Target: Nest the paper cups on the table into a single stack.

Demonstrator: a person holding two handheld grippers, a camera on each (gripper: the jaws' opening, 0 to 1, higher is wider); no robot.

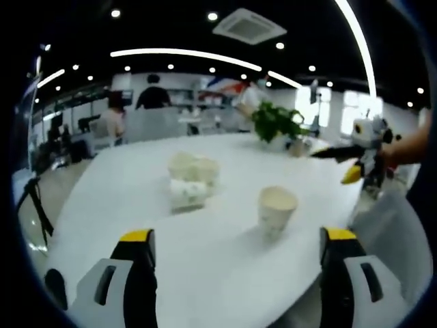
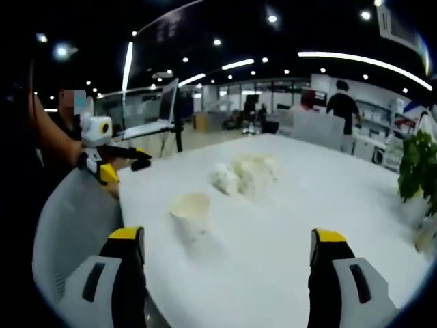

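White laminate formed the top of the long table (image 1: 225,260), on which every paper cup stood or lay. In the left gripper view, the left gripper (image 1: 235,247) hovered above the near edge with its yellow-tipped jaws wide apart and nothing between them. One cream paper cup (image 1: 276,209) stood upright and alone just ahead of the jaws, toward the right. A blurred cluster of further cream paper cups (image 1: 190,179) sat farther back and to the left, apart from the lone cup; their number could not be told. A green potted plant (image 1: 276,123) stood at the far side. The right gripper (image 1: 356,161) entered from the right edge, a hand behind it. In the right gripper view, its own jaws (image 2: 227,247) likewise stood apart, empty, with the lone cup just ahead and the cluster beyond.
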